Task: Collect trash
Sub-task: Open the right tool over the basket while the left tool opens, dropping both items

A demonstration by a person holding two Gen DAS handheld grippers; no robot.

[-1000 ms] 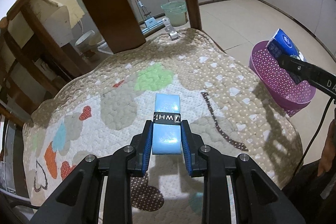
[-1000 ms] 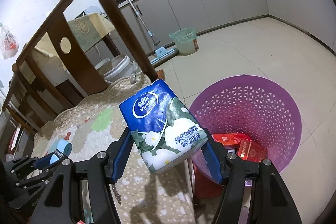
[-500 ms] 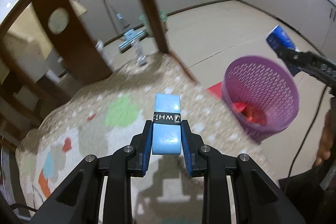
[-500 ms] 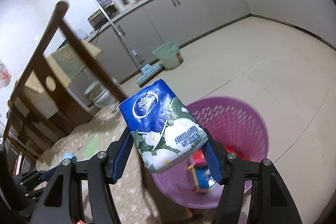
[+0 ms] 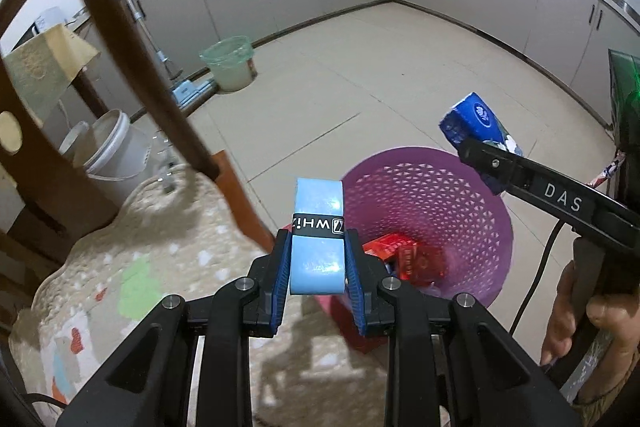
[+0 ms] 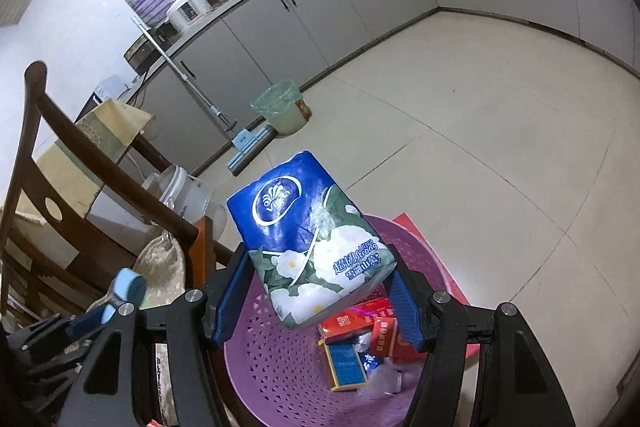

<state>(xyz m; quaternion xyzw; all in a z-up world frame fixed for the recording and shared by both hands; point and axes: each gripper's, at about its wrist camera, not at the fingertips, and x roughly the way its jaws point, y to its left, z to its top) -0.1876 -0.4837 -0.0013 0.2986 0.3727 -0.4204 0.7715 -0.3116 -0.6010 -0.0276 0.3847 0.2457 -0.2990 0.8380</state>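
A purple basket (image 5: 472,203) stands on the kitchen floor, right of a cushioned chair (image 5: 152,251). Above it, the right gripper (image 6: 316,291) clamps a blue tissue pack (image 6: 312,247); the left gripper (image 5: 318,267) grips a light-blue roll (image 5: 318,255) at its near-left rim.

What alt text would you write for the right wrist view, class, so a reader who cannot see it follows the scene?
The right claw grips a blue tissue pack above a purple basket already holding red and blue cartons. At lower left, the left claw holds a light blue roll beside a wooden chair; kitchen cabinets line the tiled floor behind.
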